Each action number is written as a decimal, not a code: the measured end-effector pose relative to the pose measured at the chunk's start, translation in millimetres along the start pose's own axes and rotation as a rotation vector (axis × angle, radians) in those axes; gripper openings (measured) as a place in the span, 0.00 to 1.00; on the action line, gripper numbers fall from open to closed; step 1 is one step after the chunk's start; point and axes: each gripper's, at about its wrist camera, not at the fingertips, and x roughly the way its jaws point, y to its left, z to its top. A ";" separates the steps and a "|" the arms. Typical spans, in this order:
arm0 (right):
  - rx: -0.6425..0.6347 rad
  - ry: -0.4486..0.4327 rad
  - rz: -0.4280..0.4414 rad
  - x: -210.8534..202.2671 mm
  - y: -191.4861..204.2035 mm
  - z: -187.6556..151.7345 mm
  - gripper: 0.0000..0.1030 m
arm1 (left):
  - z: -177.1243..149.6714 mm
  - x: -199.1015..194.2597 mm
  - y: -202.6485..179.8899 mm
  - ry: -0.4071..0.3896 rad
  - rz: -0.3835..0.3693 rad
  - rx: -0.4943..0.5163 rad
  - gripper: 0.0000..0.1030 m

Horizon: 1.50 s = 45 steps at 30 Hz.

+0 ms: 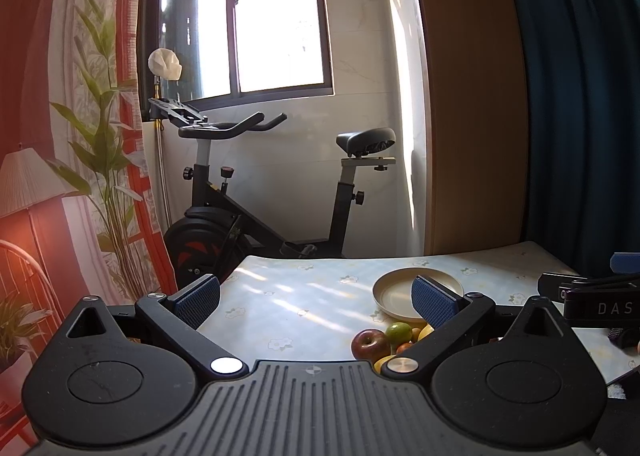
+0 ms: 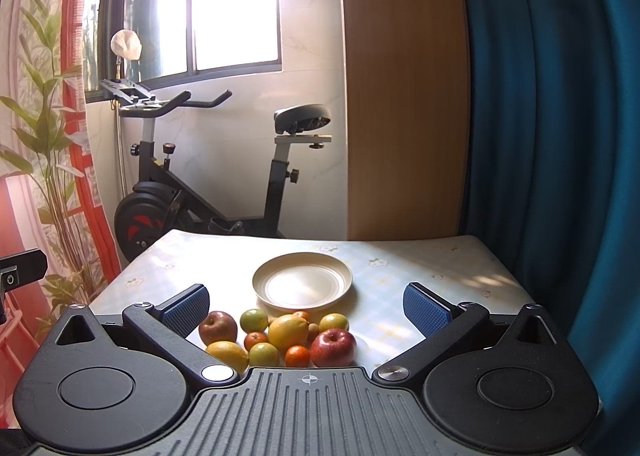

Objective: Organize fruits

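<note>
A table with a pale floral cloth (image 2: 400, 276) filled the lower view, its far edge at twelve o'clock and its right edge at three o'clock running along a dark teal curtain (image 2: 560, 135). Bare cloth lay open to the right of the fruit. A round cream plate (image 2: 303, 283) sat empty at the centre. Just below it, toward six o'clock, clustered the fruit: two red apples (image 2: 333, 346), two yellow lemons (image 2: 288, 331), three green citrus (image 2: 254, 320) and three small oranges (image 2: 297, 356). The right gripper (image 2: 306, 310) hovered over the pile, jaws spread wide and holding nothing. The left gripper (image 1: 316, 300) was likewise wide and empty, with the fruit at its four o'clock. White letters "DAS" (image 1: 614, 308) showed on the other tool. A black exercise bike (image 2: 208, 175) stood beyond the table.
</note>
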 end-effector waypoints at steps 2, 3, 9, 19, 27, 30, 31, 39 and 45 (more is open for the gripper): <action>0.000 0.000 0.000 0.0 -0.1 0.1 1.00 | 0.1 -0.1 0.0 0.000 0.000 0.000 1.00; 0.000 0.000 0.001 0.1 -0.2 0.1 1.00 | 0.1 -0.2 0.0 0.000 0.000 0.000 1.00; 0.000 0.000 0.000 0.1 -0.2 0.2 1.00 | 0.0 -0.3 0.0 0.000 0.000 0.000 1.00; 0.000 0.001 0.001 -0.1 -0.2 0.4 1.00 | 0.0 0.2 0.2 -0.001 0.000 -0.002 1.00; -0.026 -0.022 0.015 3.3 3.4 -1.4 1.00 | 1.2 0.7 2.0 0.002 -0.001 0.000 1.00; -0.046 -0.056 0.055 6.1 2.9 4.1 1.00 | 4.1 6.9 9.2 0.008 0.009 -0.022 1.00; -0.048 -0.062 0.069 8.5 2.5 5.4 1.00 | 5.7 10.3 11.8 0.011 0.015 -0.027 1.00; 0.023 -0.131 0.067 57.3 -13.3 17.2 1.00 | 11.8 46.4 28.4 0.009 0.029 -0.057 1.00; 0.064 -0.106 0.132 107.7 -26.1 9.5 1.00 | 10.8 87.6 40.1 0.035 0.012 -0.102 0.99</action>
